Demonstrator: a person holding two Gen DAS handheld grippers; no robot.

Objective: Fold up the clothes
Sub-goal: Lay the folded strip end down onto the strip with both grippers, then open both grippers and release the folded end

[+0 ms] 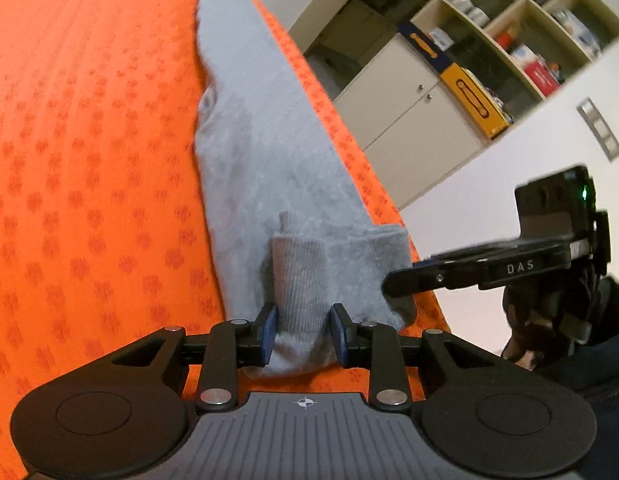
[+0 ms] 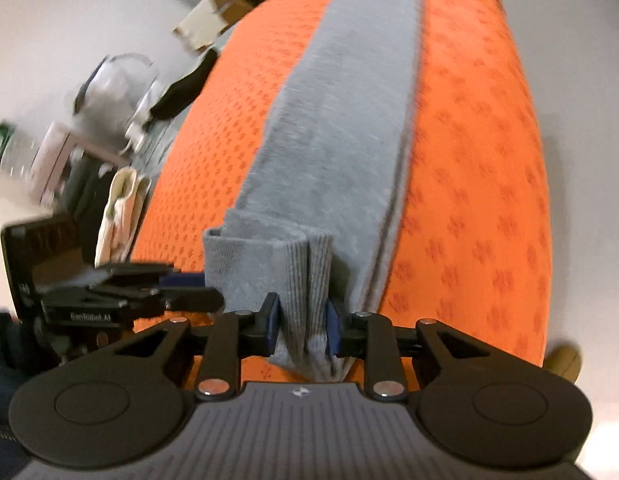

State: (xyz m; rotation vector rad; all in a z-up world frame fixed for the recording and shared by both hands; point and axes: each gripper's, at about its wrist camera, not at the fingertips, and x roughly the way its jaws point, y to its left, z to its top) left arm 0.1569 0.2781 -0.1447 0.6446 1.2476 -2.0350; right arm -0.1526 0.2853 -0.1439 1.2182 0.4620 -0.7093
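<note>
A grey sweater, folded into a long narrow strip, lies along an orange patterned table cover. My left gripper is shut on the sweater's ribbed hem, and bunched fabric fills the gap between its blue pads. In the left wrist view my right gripper holds the same hem at its right corner. In the right wrist view the grey sweater runs away from me. My right gripper is shut on the pleated ribbed hem. The left gripper comes in from the left at the hem's other corner.
The orange cover drops off at the near edge under both grippers. A cream shelf unit with cupboards and boxes stands beyond the table's right side. Cardboard boxes and a cluttered desk sit off the left side.
</note>
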